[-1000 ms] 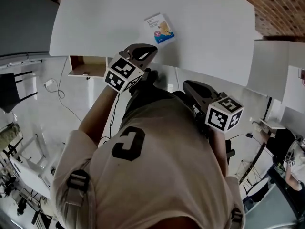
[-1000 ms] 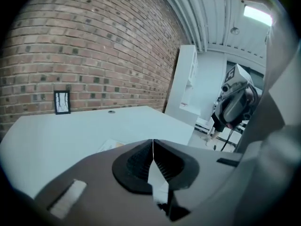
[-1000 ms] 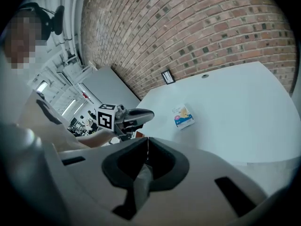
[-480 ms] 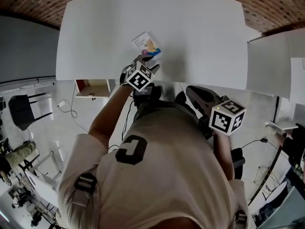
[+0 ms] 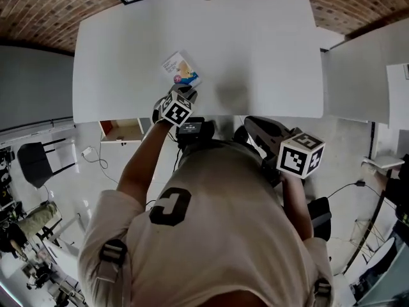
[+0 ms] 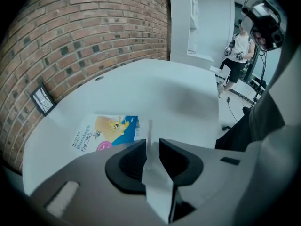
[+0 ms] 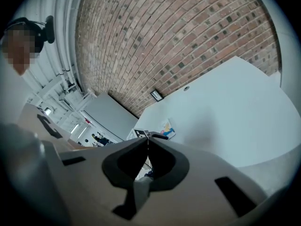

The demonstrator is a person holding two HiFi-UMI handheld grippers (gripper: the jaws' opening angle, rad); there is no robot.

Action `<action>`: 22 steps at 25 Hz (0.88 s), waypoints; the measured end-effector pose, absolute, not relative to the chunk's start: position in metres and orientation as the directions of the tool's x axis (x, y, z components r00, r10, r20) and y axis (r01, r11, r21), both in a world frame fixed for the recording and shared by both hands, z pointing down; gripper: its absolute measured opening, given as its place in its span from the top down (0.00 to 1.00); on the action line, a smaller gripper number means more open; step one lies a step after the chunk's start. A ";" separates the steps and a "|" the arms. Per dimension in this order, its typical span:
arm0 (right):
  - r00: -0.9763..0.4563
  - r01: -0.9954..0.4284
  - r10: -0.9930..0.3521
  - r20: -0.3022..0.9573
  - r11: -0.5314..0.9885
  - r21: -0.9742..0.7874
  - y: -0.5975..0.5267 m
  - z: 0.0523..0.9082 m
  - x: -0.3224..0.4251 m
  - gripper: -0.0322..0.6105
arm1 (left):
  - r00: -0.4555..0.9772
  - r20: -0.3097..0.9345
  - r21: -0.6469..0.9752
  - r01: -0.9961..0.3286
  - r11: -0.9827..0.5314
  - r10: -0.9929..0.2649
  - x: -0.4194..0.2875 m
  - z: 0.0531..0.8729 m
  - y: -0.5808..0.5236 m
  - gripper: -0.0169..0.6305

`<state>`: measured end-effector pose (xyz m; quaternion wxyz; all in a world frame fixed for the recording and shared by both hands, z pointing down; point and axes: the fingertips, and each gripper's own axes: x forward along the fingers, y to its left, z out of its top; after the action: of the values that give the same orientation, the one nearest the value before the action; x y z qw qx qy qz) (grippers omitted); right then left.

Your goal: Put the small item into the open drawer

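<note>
I judge the task is hardly begun. On the table (image 5: 255,56) nothing is grasped yet, and the open drawer (image 5: 121,130) waits left of my left gripper (image 6: 152,144). Its jaws have just been closing and stand slightly apart, with nothing between them. My right gripper (image 7: 147,139) is closed and empty. The bandage box (image 6: 106,132) lies flat just ahead-left of the left jaws, with its long axis crosswise and its blue end nearest.

A lab or studio is indicated by the brick wall (image 5: 51,11), white surface (image 5: 255,43), loose floor cable (image 5: 96,160) and chair (image 5: 35,155).
</note>
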<state>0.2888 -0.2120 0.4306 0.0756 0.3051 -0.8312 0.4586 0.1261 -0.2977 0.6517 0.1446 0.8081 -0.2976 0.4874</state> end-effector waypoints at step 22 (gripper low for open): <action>-0.808 -0.589 -0.358 0.468 0.467 -0.660 -0.203 0.424 0.216 0.94 | 0.433 0.810 -0.022 -0.650 -0.760 -0.394 0.114 0.651 -0.295 0.96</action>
<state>0.2156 -0.2027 0.4238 0.1329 0.2799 -0.8460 0.4340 0.1140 -0.2945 0.6514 0.1487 0.8334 -0.3131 0.4304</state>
